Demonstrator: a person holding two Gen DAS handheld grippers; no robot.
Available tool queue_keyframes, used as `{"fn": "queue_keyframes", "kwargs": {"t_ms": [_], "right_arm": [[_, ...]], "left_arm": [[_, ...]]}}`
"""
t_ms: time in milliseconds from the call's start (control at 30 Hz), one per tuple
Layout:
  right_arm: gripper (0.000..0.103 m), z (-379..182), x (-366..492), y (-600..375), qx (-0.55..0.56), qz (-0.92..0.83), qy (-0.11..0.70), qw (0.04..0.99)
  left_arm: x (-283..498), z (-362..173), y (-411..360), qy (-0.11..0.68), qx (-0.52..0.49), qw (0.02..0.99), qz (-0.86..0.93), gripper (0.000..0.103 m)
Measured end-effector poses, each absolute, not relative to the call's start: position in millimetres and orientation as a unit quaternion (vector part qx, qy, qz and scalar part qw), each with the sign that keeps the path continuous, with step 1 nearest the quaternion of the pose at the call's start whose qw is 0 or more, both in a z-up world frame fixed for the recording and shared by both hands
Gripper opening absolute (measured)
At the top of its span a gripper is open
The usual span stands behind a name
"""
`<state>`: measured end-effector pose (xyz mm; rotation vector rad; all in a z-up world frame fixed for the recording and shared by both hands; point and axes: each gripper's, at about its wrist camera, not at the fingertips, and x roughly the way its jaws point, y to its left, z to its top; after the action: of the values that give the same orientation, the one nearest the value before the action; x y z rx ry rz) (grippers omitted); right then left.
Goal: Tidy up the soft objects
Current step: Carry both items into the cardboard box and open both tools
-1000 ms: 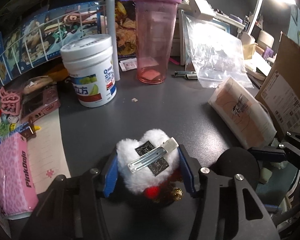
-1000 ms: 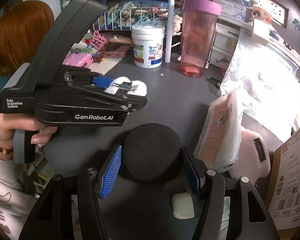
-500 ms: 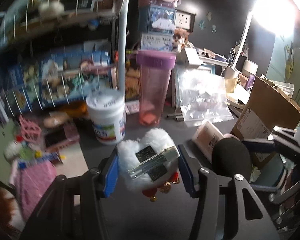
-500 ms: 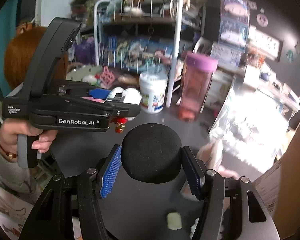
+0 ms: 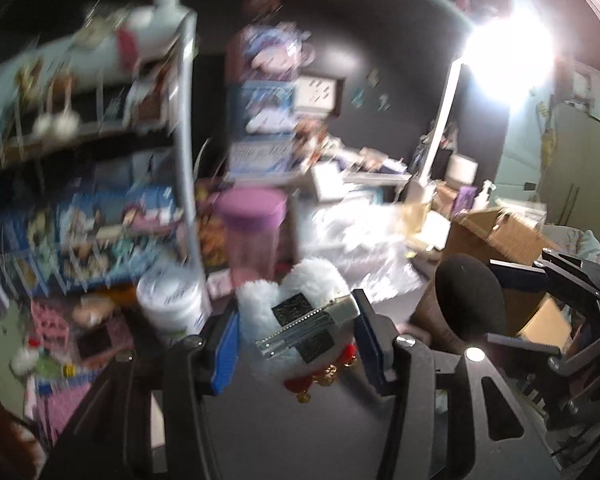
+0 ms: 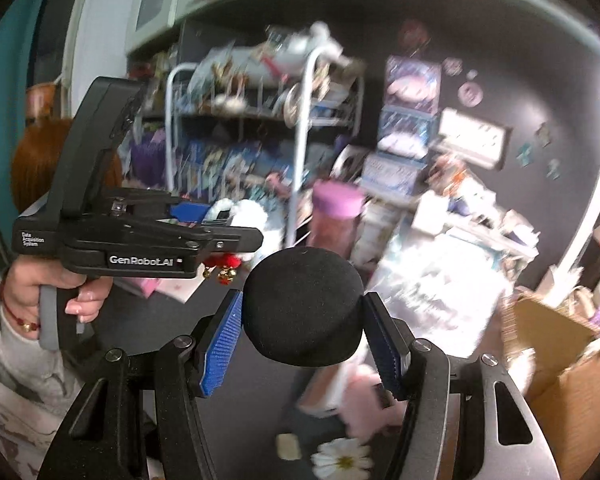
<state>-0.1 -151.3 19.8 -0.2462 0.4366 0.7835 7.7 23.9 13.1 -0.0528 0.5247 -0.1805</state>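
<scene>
My left gripper (image 5: 296, 340) holds a white fluffy hair clip (image 5: 300, 288) with a metal clasp, red pompoms and gold bells; its blue pads press the fluff and the jaws are closing a little. My right gripper (image 6: 304, 340) is shut on a round black foam puff (image 6: 304, 300). Both are lifted above the dark desk (image 5: 260, 420). In the right wrist view the left gripper (image 6: 228, 224) hangs at the left with the white fluffy hair clip (image 6: 248, 212), held by a person's hand (image 6: 40, 292). The left wrist view shows the black puff (image 5: 470, 296) at the right.
A pink tumbler (image 5: 254, 232), a white tub (image 5: 172, 304) and a wire rack (image 5: 184, 160) full of items stand behind. Plastic bags (image 5: 356, 232) and a cardboard box (image 5: 496, 232) lie right. Below are a pink plush item (image 6: 364, 408) and a white flower (image 6: 342, 458).
Both grippers have risen from the desk with the hair clip and the black puff in them. The views have tilted up toward the rack and the wall.
</scene>
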Motion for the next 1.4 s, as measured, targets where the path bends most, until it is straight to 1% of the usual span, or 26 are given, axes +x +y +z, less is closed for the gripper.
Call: {"fn": "queue_keyframes", "kwargs": {"t_ms": [133,333,567,767,867,967,1400], "right_arm": [[0.057,38.0,2.2,-182.2,-0.108,0.353,0.185,0.911],[0.057,46.9,7.6,-232.2,-0.093,0.310,0.175,0.930],[0.057,39.1,16.0,-296.4,-0.064,0.269,0.186,0.943],[0.057,22.1,27.9,-335.2,-0.045,0.252,0.214,0.943],[0.058,12.7,34.2,-343.6,-0.044,0.250,0.224,0.941],[0.062,6.2,39.9,-347.3,-0.051,0.250,0.232,0.939],[0.064,-2.8,45.1,-348.4,-0.065,0.255,0.244,0.933]], "left_arm": [[11.2,37.9,-2.2,0.235,-0.009,0.965,-0.117,0.047],[24.1,63.2,-58.6,0.216,0.015,0.961,-0.171,0.047],[48.1,71.2,-134.8,0.224,0.042,0.946,-0.232,0.047],[64.7,64.4,-186.5,0.247,0.057,0.928,-0.274,0.048],[72.3,59.5,-199.5,0.258,0.062,0.924,-0.275,0.048],[78.5,56.0,-208.0,0.269,0.060,0.919,-0.281,0.048],[84.1,47.6,-212.8,0.284,0.064,0.914,-0.282,0.049]]}}
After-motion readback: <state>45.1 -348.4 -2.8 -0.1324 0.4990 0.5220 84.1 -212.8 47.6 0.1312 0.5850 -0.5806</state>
